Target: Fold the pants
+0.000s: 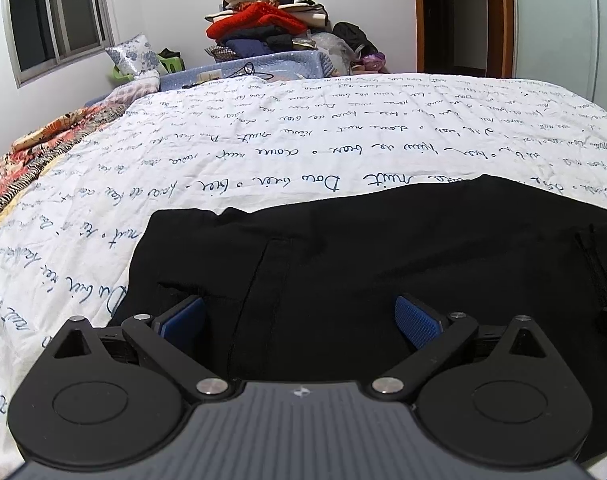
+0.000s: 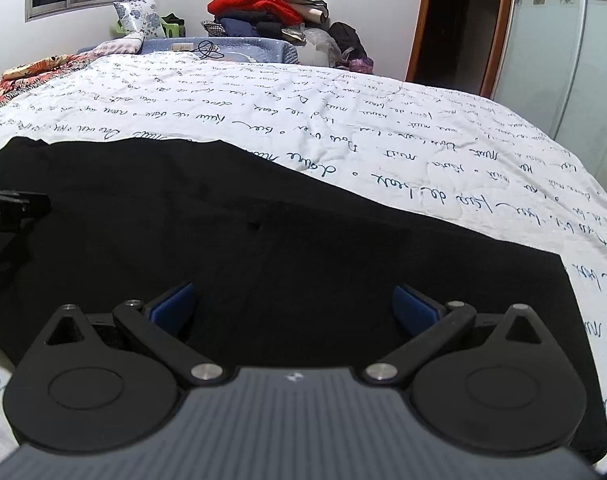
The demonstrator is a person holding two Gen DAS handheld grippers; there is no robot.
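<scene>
Black pants [image 1: 363, 256] lie flat across the near part of a bed with a white sheet printed with blue handwriting [image 1: 263, 140]. My left gripper [image 1: 299, 320] is open, its blue pads [image 1: 417, 322] spread wide just above the pants near their left end. My right gripper [image 2: 293, 308] is open too, its blue pads [image 2: 413, 312] spread over the pants [image 2: 263, 220] near their right end, which ends in a straight edge. The left gripper's body shows at the left edge of the right wrist view [image 2: 7, 212]. Neither gripper holds cloth.
A tall pile of clothes [image 1: 271, 24] stands against the far wall behind a blue box [image 1: 263, 66]. A floral blanket [image 1: 43, 148] lies along the bed's left side. A window [image 1: 51, 20] is on the left, a doorway [image 1: 455, 16] on the right.
</scene>
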